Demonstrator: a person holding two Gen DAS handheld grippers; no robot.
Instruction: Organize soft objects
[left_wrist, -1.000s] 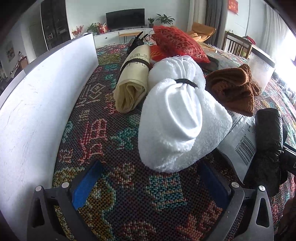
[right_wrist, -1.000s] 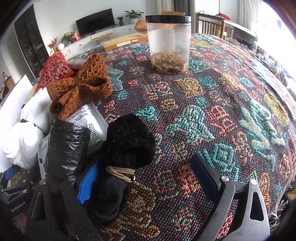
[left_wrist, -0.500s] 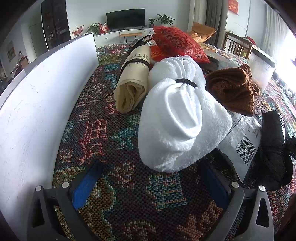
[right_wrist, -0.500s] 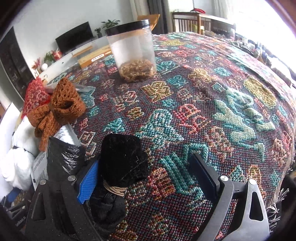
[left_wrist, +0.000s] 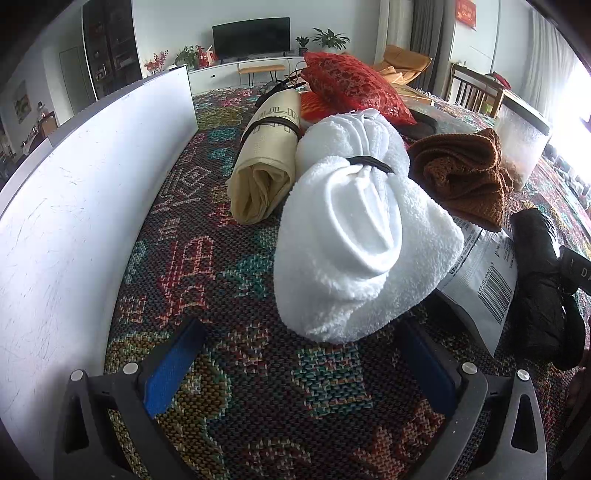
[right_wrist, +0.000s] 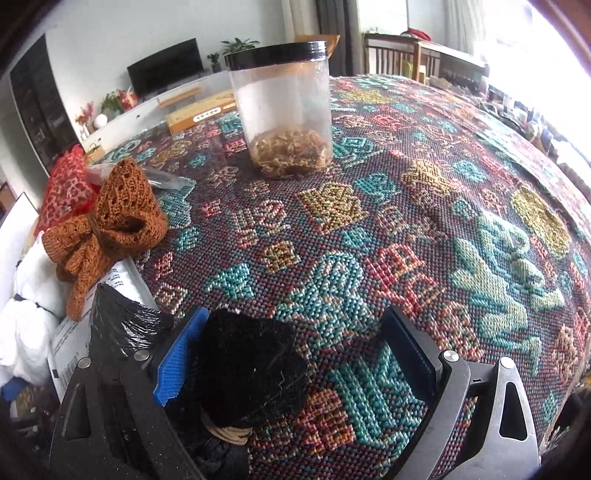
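Between right tongs (right_wrist: 291, 354), black bundle (right_wrist: 251, 365) lengthwise.

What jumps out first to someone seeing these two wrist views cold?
In the left wrist view, the white towel bundle cinched with a black band fills the centre, just ahead of the open left gripper. In the right wrist view, a black fuzzy bundle lies against the blue pad of the open right gripper, with a clear black-lidded jar upright behind on the bright patterned woven cloth.
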